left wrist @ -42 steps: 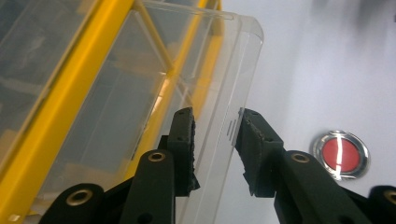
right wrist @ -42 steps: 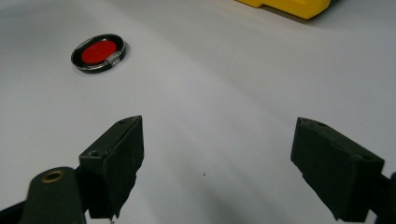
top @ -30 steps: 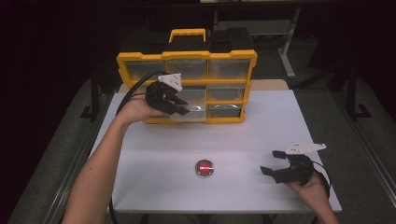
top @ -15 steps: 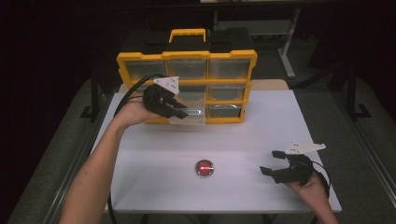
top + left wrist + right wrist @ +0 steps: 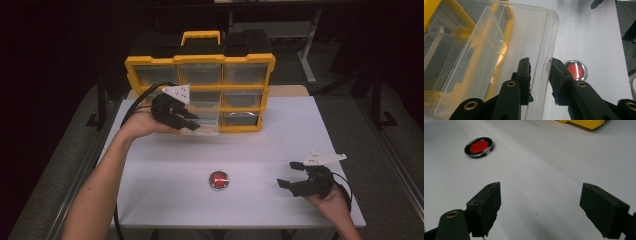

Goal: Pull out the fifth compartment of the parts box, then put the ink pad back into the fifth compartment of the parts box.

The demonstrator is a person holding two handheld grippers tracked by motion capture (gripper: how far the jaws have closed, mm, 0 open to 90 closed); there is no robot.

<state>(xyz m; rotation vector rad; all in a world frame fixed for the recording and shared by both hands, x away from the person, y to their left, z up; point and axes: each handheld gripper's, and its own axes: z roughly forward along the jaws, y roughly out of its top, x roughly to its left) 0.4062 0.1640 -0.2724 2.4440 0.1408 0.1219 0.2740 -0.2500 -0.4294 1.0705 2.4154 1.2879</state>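
- The clear plastic drawer bin (image 5: 204,117) sits in front of the yellow organiser case with clear drawers (image 5: 200,75), at its lower left corner, partly pulled out toward my side of the white table (image 5: 260,150).
- My left gripper (image 5: 540,75) has its 2 black jaws closed on the bin's front wall, 1 pad inside the bin and 1 outside, both pressing the clear plastic.
- In the high view my left gripper (image 5: 192,121) reaches in from the left, level with the case's bottom row.
- My right gripper (image 5: 540,205) rests low over bare table at the near right, jaws wide apart with nothing between them.
- The round red disc with a metal rim (image 5: 219,180) lies flat near the table's middle, well apart from both grippers.
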